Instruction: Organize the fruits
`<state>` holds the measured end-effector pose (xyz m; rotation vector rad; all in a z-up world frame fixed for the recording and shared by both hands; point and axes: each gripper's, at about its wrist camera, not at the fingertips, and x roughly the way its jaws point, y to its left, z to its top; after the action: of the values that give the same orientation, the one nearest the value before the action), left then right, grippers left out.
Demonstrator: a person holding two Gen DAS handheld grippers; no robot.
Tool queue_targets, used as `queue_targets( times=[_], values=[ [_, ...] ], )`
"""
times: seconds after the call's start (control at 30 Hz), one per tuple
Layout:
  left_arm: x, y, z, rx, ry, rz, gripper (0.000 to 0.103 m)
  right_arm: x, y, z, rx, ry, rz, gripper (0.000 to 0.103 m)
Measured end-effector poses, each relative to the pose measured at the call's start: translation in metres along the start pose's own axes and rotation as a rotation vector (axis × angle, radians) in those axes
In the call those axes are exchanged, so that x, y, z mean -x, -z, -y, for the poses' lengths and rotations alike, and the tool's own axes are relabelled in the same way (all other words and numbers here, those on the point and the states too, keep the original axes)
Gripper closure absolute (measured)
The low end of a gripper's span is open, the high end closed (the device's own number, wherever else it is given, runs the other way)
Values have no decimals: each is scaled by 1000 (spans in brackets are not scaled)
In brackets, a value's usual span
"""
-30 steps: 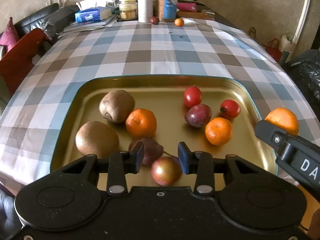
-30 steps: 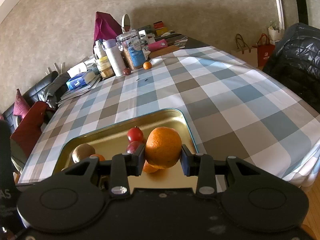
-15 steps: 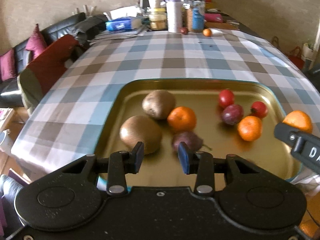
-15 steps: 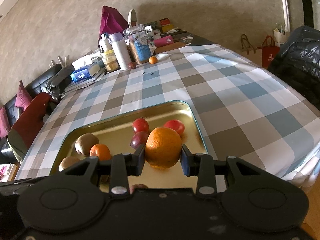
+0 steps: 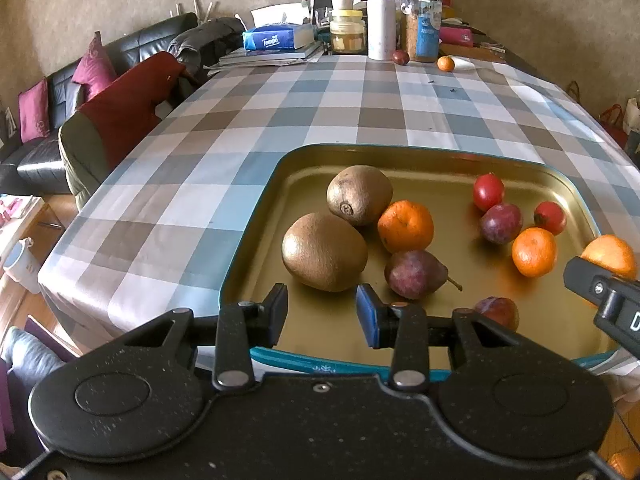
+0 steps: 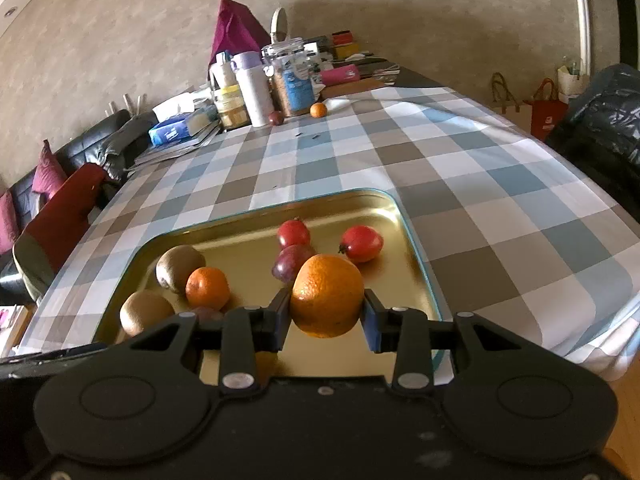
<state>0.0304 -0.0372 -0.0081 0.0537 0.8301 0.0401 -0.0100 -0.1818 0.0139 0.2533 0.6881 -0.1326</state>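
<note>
Table point(image 5: 360, 112) w/ grey-blue check cloth, dark sofa point(image 5: 80, 80) beside it, jars and bottles at far end. Gold metal tray point(image 5: 304, 160), teal rim, near edge. Right tool point(image 6: 325, 316) has a dimpled round orange point(image 6: 326, 296) between its pads, over tray's right part; jaws just eased wider, pads touching peel. Left tool point(image 5: 321, 312) near pressed together, empty, over tray's near rim, fuzzy oval kiwi point(image 5: 324, 251) just beyond.

Both wrist cameras look down-forward, close above the gold tray point(image 5: 256, 216), sharing its fruit and checked tablecloth point(image 6: 480, 200).
</note>
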Motion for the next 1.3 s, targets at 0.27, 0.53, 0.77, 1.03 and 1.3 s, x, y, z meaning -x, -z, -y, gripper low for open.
queue_targets(
  times=[0.27,0.53,0.77,1.03,1.3],
  values=[
    [1,1,1,-7,3,2,55,3,4,-1,11,-2,13,65],
    [5,5,4,-18,22,11,54,11,7,-6,36,-2,47,65],
    [11,11,1,-24,43,27,54,15,17,-11,68,6,53,65],
    [18,20,-3,-34,48,55,54,22,27,-13,83,-13,48,65],
    [24,24,-3,-43,79,81,54,26,29,-12,76,-14,47,65]
  ],
)
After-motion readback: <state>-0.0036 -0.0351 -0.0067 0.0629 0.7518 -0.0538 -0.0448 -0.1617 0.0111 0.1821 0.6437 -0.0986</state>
